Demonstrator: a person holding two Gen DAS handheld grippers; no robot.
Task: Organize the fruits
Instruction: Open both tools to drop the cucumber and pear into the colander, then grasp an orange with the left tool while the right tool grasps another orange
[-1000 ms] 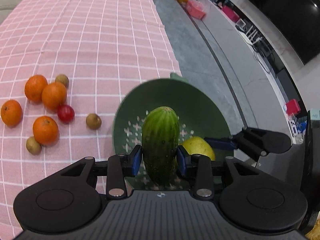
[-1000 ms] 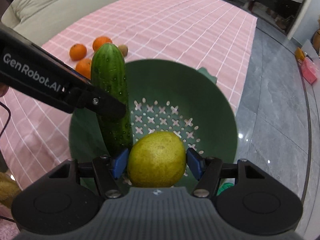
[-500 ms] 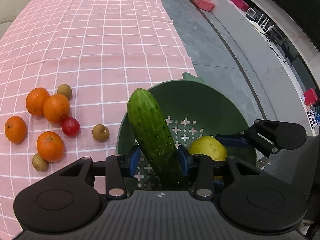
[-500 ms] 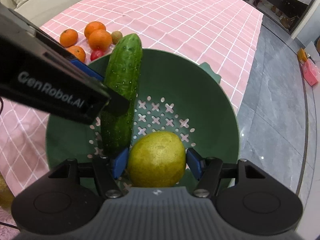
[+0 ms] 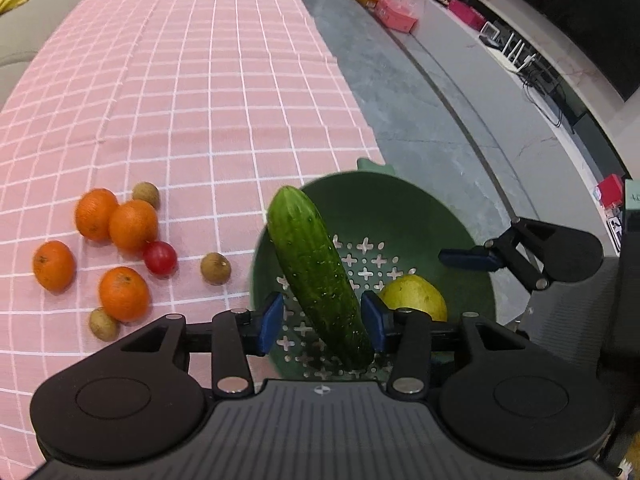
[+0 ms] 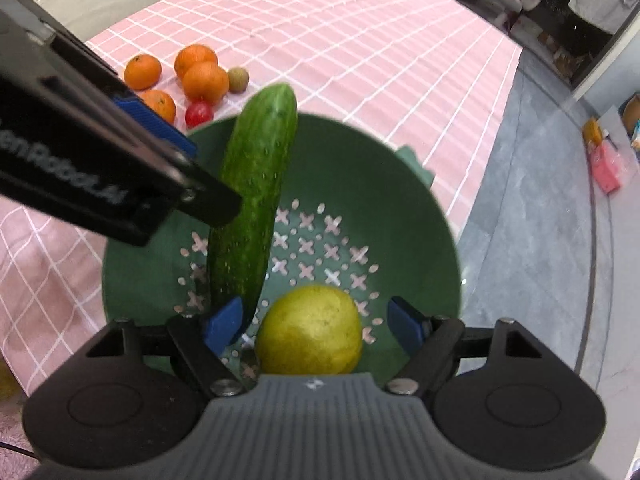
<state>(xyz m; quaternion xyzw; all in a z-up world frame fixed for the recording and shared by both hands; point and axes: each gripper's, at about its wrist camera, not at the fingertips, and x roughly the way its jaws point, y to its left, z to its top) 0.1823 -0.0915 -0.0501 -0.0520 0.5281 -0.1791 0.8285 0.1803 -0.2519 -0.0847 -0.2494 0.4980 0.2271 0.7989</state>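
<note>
Pink checked cloth [image 5: 208, 92] covers the counter, with grey floor [image 5: 432, 92] beyond its edge. We note a green colander [image 6: 400, 200] at the cloth's near edge. Inside it a cucumber [image 5: 316, 272] leans against the rim, tip projecting above it. A yellow-green lemon [image 6: 310, 330] rests on the perforated bottom just beside the cucumber's lower end. We find the left gripper [image 5: 322, 322] with fingers spread on either side of the cucumber, a gap visible at the left pad. The right gripper [image 6: 314, 326] likewise has its fingers spread, clear of the lemon on both sides. Four oranges [image 5: 132, 225], a red tomato [image 5: 160, 257] and three small brown fruits [image 5: 215, 268] lie clustered on the cloth, left of the colander.
</note>
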